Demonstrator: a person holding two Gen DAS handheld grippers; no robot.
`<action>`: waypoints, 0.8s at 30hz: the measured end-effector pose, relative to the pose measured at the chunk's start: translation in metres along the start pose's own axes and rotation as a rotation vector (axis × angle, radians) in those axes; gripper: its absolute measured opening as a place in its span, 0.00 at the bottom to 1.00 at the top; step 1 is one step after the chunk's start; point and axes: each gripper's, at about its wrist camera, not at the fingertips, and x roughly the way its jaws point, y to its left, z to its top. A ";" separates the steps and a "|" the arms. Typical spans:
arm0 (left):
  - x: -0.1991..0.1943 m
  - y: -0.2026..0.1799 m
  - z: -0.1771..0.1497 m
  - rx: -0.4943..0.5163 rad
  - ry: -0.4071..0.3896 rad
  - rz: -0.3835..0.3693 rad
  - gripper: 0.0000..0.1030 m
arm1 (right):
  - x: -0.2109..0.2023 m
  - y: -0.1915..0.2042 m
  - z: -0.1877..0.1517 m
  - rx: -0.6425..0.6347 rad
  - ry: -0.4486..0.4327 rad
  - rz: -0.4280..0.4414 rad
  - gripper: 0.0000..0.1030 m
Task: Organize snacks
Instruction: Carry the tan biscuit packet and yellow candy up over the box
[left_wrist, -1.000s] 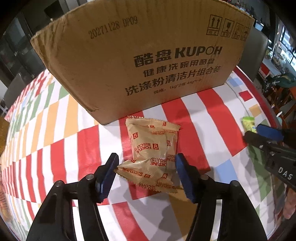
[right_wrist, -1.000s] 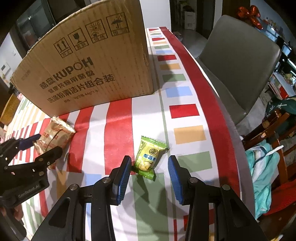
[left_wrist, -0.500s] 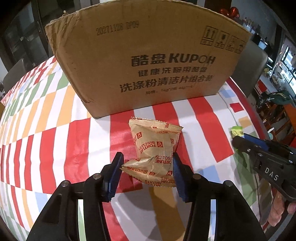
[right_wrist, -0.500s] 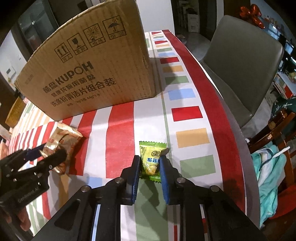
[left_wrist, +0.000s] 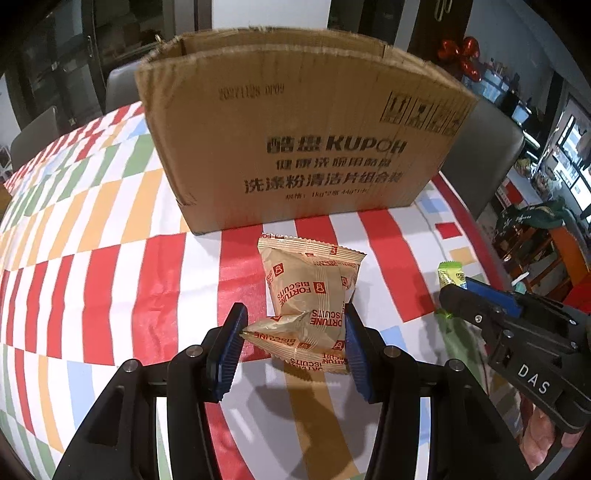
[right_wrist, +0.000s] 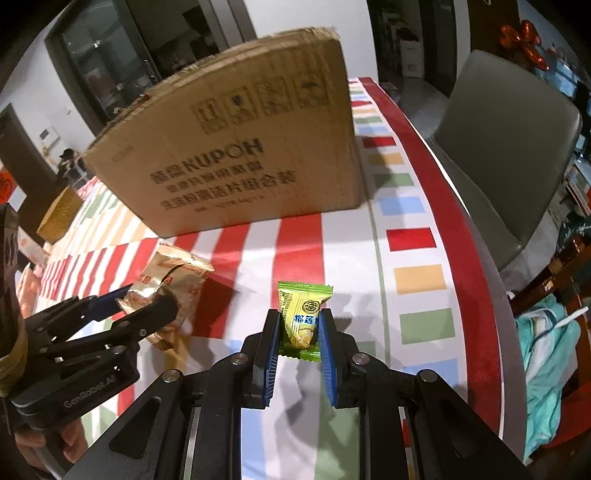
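A brown corrugated cardboard box (left_wrist: 295, 122) with printed black lettering stands ahead of both tongs, on a surface (left_wrist: 110, 280) covered in a glossy cloth of red, white, orange, green and blue blocks; its top is open, but what lies inside cannot be seen. The left tongs (left_wrist: 293, 332) are clamped at a middling width on a tan crinkly biscuit packet (left_wrist: 310, 295), printed in red, their blue ribbed pads pressing its near end. The packet's long axis runs away from the tongs toward the box, its serrated far seal pointing at the box wall, and its near end is creased by the grip. To the right, the right tongs (right_wrist: 298, 334) are squeezed narrow on a small green and yellow candy wrapper (right_wrist: 301, 317), plump in the middle with flat crimped ends. Its long axis also points forward toward the box, the far seal jutting past the pads.
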 end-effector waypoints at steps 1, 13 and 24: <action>-0.003 -0.002 0.000 -0.002 -0.011 0.002 0.49 | -0.004 0.002 0.000 -0.006 -0.008 0.005 0.21; -0.058 -0.006 0.003 -0.015 -0.144 0.022 0.49 | -0.059 0.020 0.009 -0.065 -0.134 0.036 0.21; -0.107 -0.015 0.014 -0.012 -0.260 0.030 0.49 | -0.105 0.031 0.023 -0.101 -0.243 0.054 0.21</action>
